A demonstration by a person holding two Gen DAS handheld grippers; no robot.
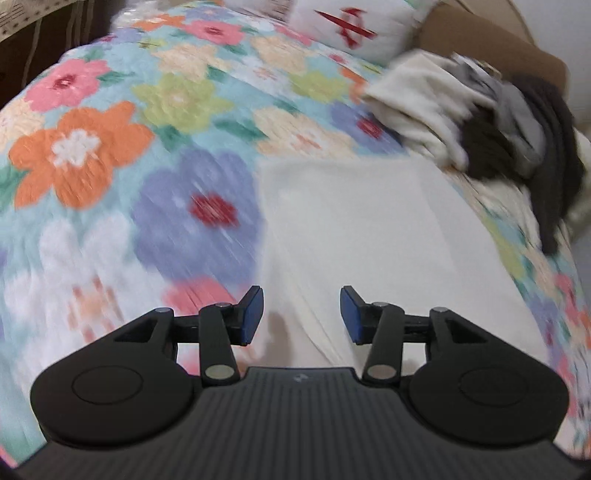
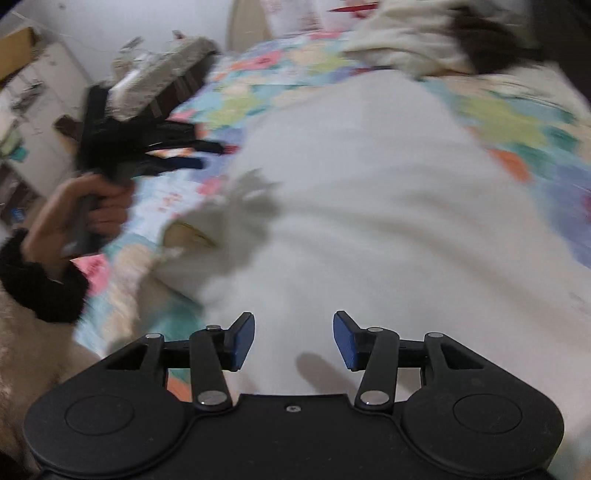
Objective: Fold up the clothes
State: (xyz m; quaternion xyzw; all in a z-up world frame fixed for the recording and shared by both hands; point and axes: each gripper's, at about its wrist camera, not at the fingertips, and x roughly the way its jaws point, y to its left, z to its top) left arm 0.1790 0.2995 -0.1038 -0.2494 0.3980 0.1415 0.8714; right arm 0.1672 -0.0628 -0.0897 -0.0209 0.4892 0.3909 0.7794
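A cream garment (image 1: 369, 236) lies flat on the flowered bedspread (image 1: 110, 147), its left edge straight and its far edge square. The left gripper (image 1: 302, 314) hangs above its near end, jaws apart, nothing between the blue pads (image 1: 253, 317). The right gripper (image 2: 293, 341) hangs over the same cloth, jaws likewise apart and empty. A hand (image 2: 85, 214) with a dark cuff holds the other tool at the bed's left side. Open bedspread lies left of the garment; a heap of clothes (image 1: 480, 122) (cream, grey, brown) crowds the far right corner, beside a white pillow (image 1: 354, 29).
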